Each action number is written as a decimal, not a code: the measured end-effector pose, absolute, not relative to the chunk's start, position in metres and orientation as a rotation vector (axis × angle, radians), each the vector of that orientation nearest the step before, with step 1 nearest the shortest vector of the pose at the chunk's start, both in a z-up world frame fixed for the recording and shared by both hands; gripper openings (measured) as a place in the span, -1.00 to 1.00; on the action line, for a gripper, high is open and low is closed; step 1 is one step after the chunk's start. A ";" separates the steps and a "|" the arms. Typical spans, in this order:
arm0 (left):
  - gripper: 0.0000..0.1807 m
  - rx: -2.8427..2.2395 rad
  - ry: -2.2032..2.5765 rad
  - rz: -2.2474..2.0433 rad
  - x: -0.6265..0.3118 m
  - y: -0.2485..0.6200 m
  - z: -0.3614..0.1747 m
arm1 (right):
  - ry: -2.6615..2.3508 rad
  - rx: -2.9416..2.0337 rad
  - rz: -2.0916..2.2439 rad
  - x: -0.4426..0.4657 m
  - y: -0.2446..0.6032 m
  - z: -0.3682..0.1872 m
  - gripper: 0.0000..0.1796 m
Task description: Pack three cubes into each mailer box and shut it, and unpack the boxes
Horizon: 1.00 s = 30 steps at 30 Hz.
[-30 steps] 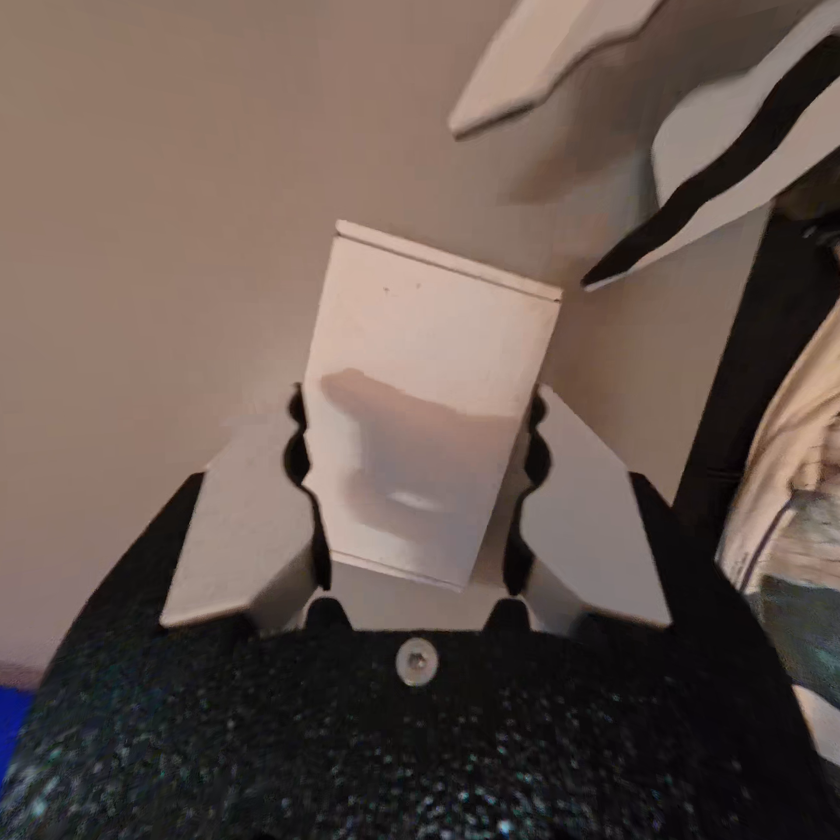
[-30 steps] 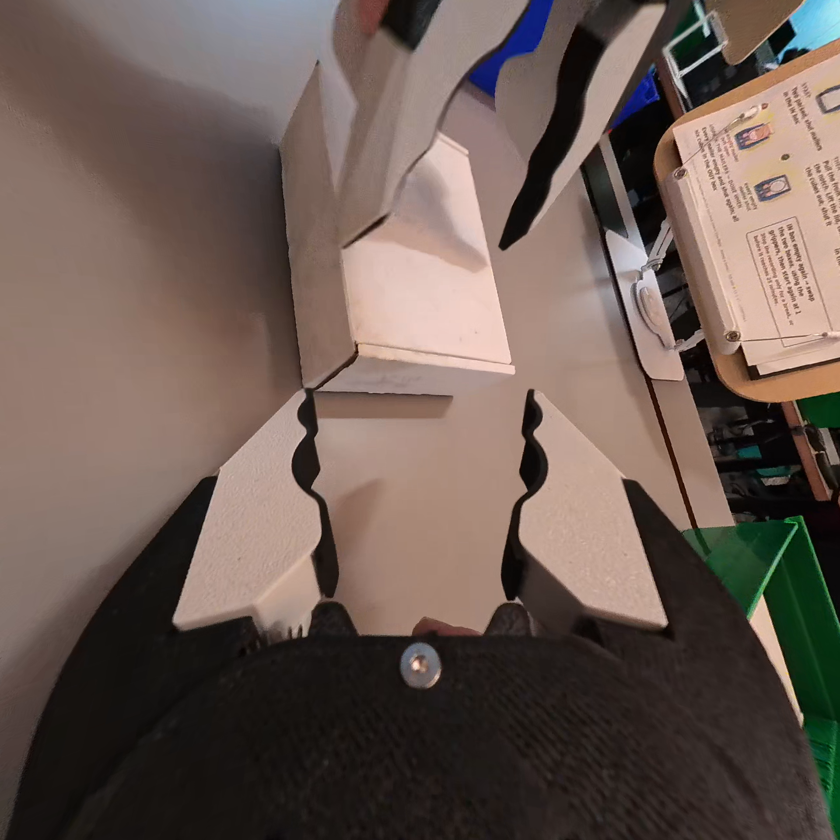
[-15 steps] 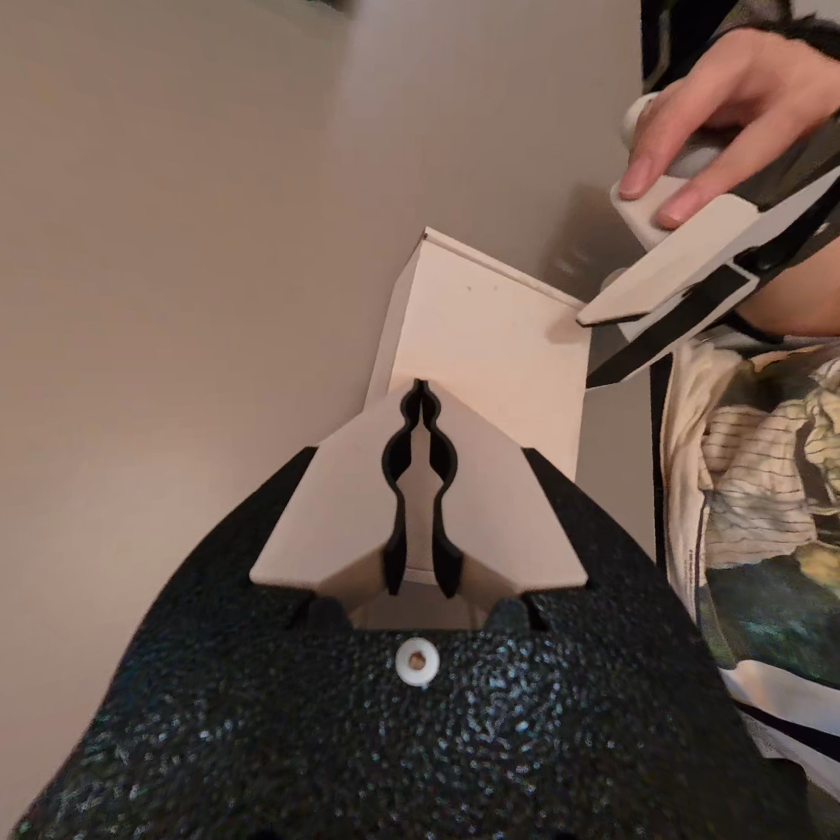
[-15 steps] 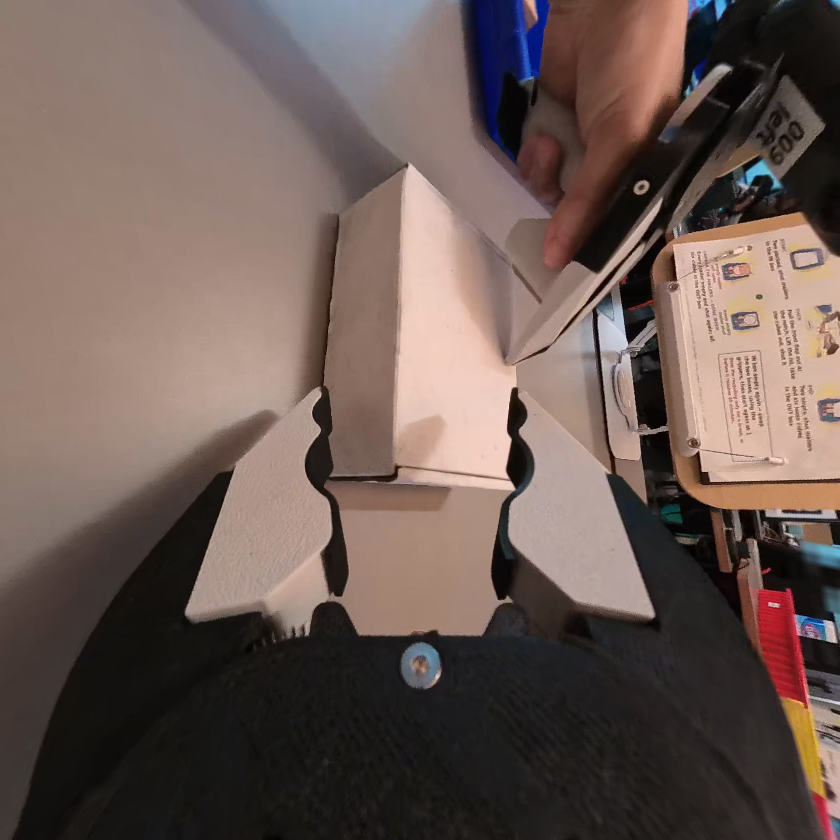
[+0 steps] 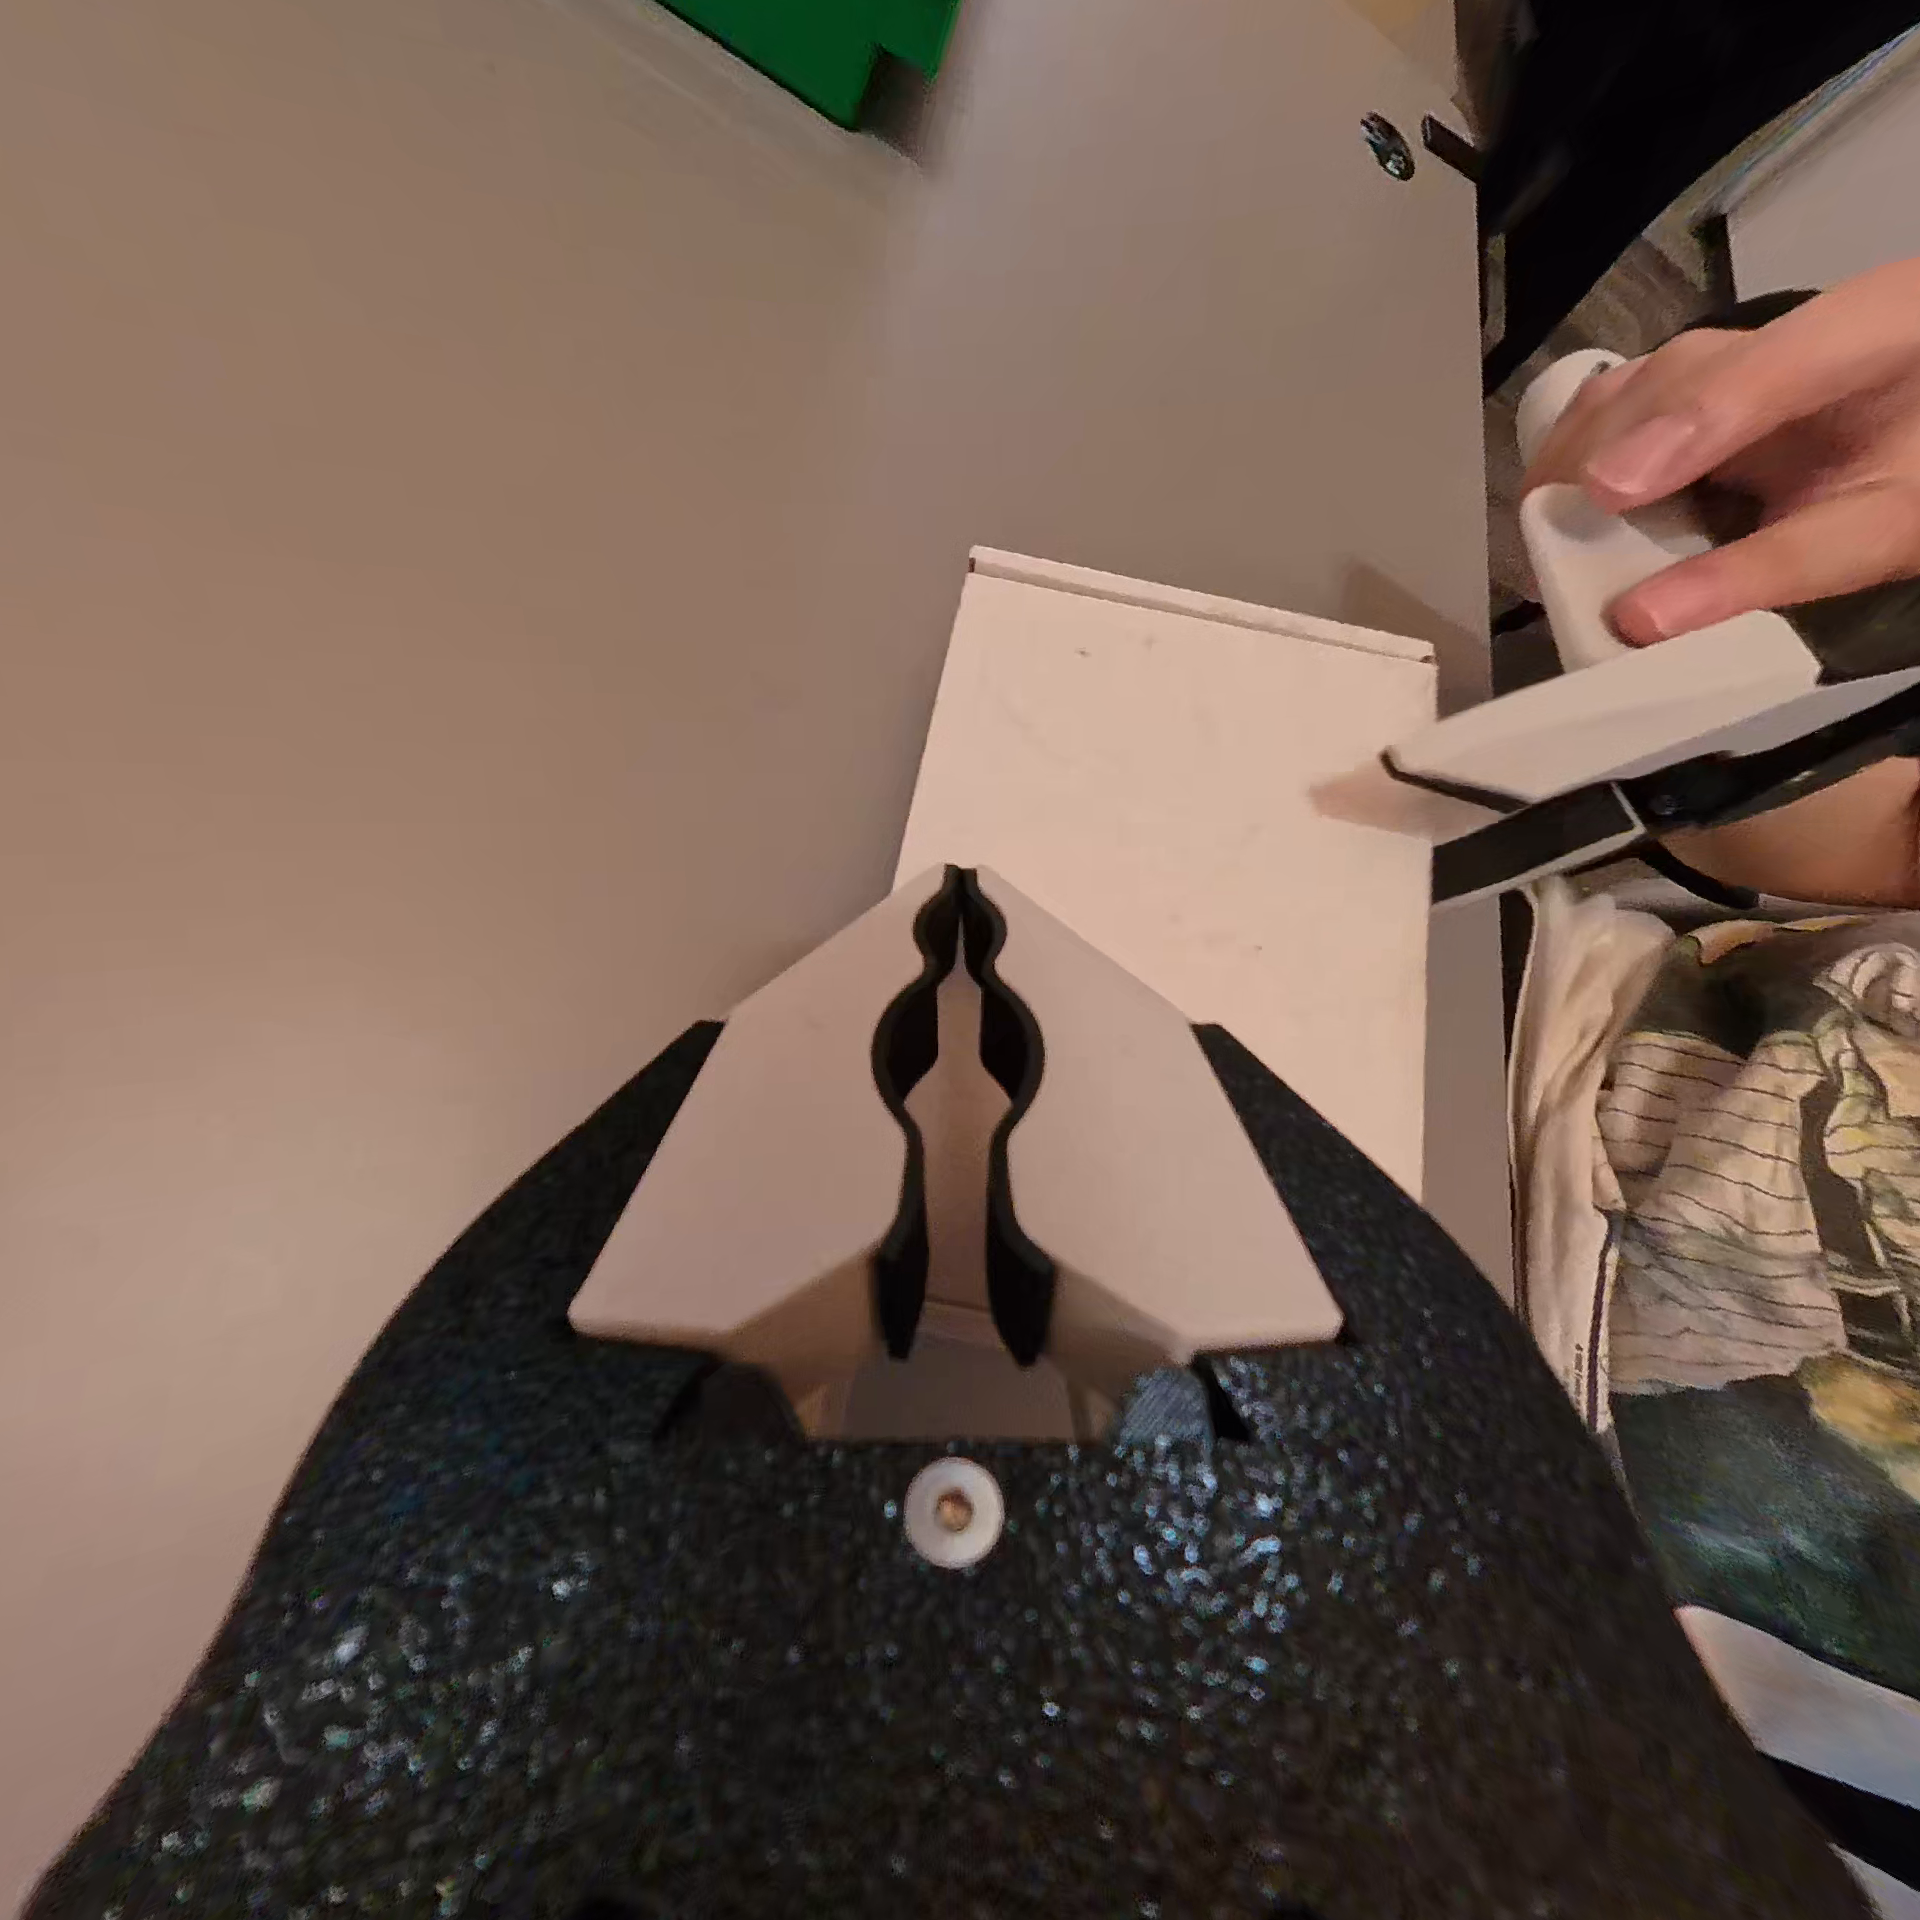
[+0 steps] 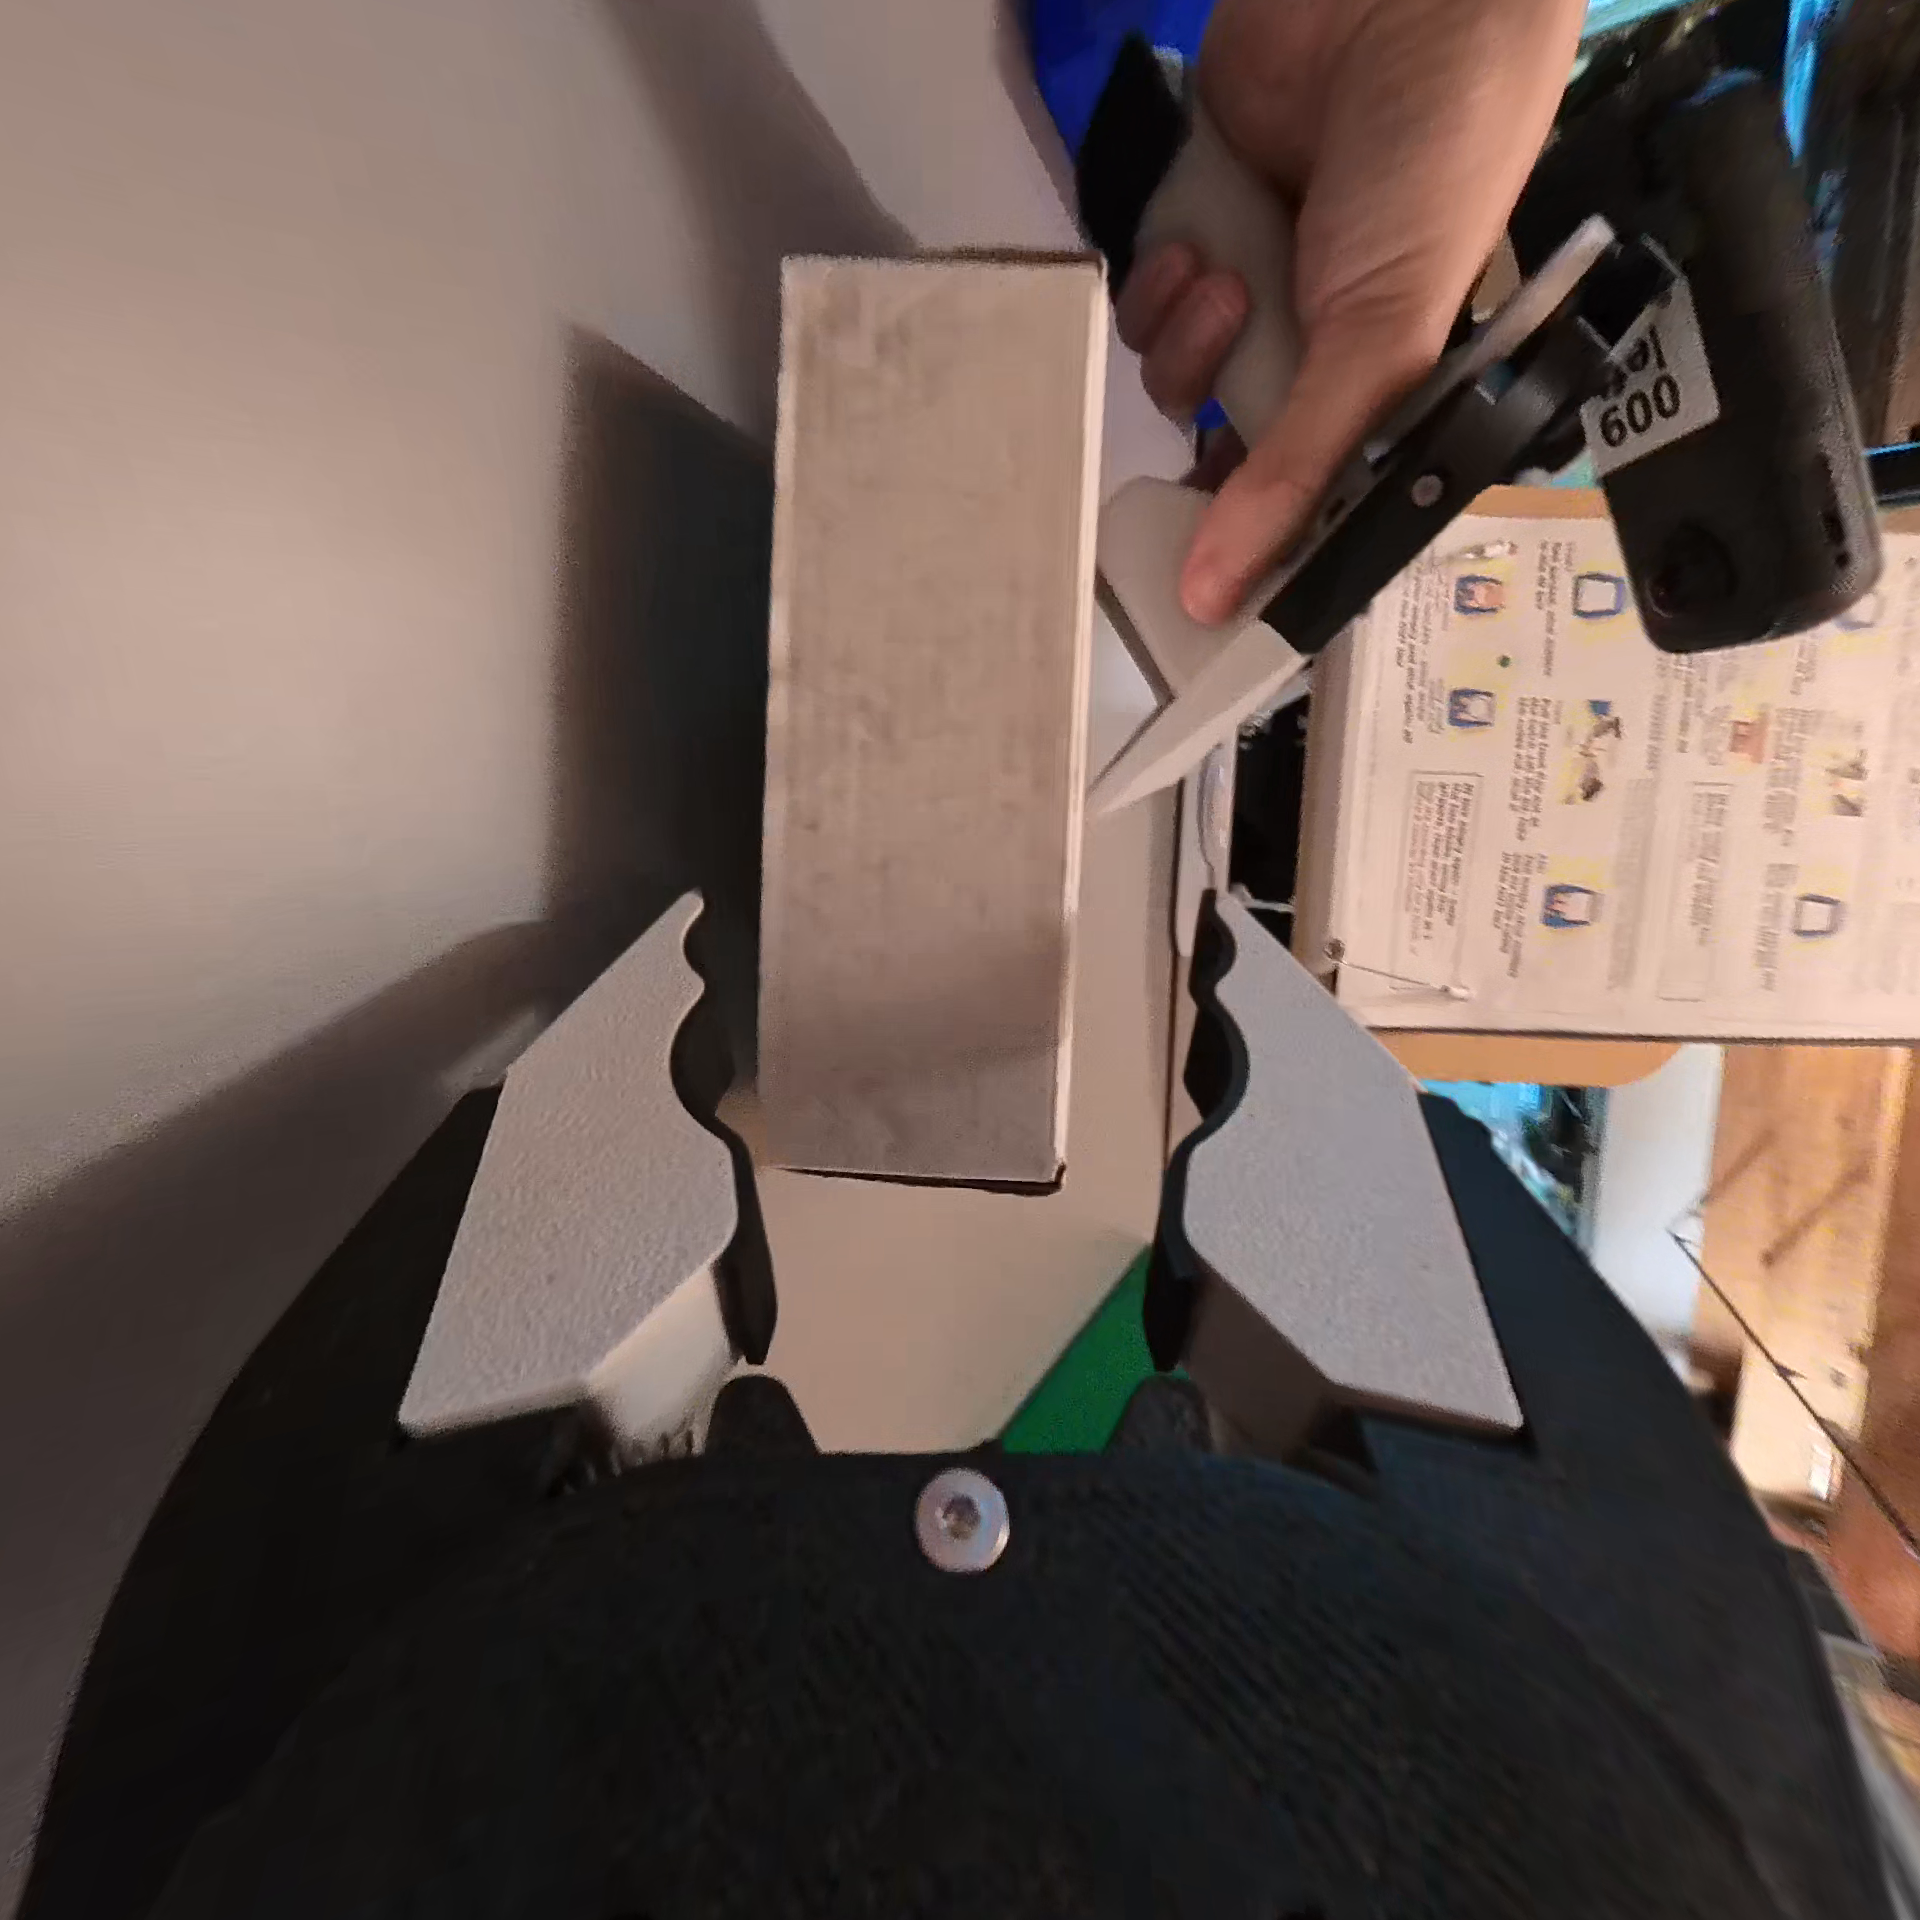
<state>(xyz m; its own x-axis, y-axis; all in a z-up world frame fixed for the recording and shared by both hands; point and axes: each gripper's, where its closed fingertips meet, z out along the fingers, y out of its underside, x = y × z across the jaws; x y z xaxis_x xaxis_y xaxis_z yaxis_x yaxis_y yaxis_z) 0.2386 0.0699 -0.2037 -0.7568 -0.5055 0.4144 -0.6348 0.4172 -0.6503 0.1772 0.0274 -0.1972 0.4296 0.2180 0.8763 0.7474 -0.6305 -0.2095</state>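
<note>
Matte beige laminate made up the surface (image 5: 416,623), smooth and bare over most of its spread, and on it lay the closed white mailer box (image 5: 1174,831), a long flat-sided cardboard block with crisp folded edges and faint scuffs, its grey-smudged side (image 6: 925,727) turned toward the right wrist camera. The box sat near the surface's edge, beside the person's printed shirt (image 5: 1714,1195). The left claw (image 5: 958,883) had its two pale, wedge-shaped fingers with wavy black rubber linings pressed together at the tips, holding nothing, and hovered over the near end of the box; its speckled black housing filled the lower part of the left wrist view. Seen from the right wrist view, that same left claw (image 6: 1101,805) came to a thin point just beside the box's long edge, gripped by a hand (image 6: 1351,260). The right claw (image 6: 956,1091) was spread wide, its textured grey fingers standing either side of the box's near end without squeezing it; whether they touched it could not be told. In the left wrist view the right claw (image 5: 1397,764) reached over the box's far corner. A green bin (image 5: 821,42) stood at the far side of the surface, and a clipboard of printed sheets (image 6: 1610,779) lay beyond the box.
</note>
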 end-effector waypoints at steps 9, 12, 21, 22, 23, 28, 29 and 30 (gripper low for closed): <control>-0.95 1.080 -2.516 1.314 0.246 0.076 -0.203 | -0.912 -2.218 -1.135 0.200 0.035 -0.212 -0.25; -0.83 1.132 -2.610 1.448 0.253 0.090 -0.190 | -0.854 -2.212 -0.997 0.193 0.038 -0.203 -0.27; -0.57 1.259 -2.640 2.138 0.218 0.136 -0.096 | -0.623 -2.183 -0.284 0.174 0.047 -0.155 -0.27; -0.61 1.244 -2.614 2.193 0.209 0.136 -0.089 | -0.575 -2.193 -0.146 0.172 0.046 -0.155 -0.27; -0.63 1.214 -2.601 2.235 0.199 0.135 -0.084 | -0.517 -2.208 -0.032 0.173 0.046 -0.156 -0.27; -0.66 1.029 -2.839 2.228 0.161 0.112 -0.084 | -0.334 -2.285 0.252 0.185 0.045 -0.177 -0.28; -0.66 0.968 -2.930 2.201 0.155 0.105 -0.087 | -0.330 -2.281 0.290 0.183 0.045 -0.177 -0.28; -0.65 0.902 -3.031 2.159 0.151 0.096 -0.092 | -0.331 -2.276 0.310 0.180 0.046 -0.177 -0.28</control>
<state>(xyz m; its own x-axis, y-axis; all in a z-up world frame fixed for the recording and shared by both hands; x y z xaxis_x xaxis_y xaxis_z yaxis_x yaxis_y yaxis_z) 0.1508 0.0962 -0.0917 -0.6747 -0.6883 -0.2666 0.0270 0.3380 -0.9408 0.1804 0.0460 -0.1768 0.9358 0.3331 -0.1155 0.1379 -0.6474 -0.7495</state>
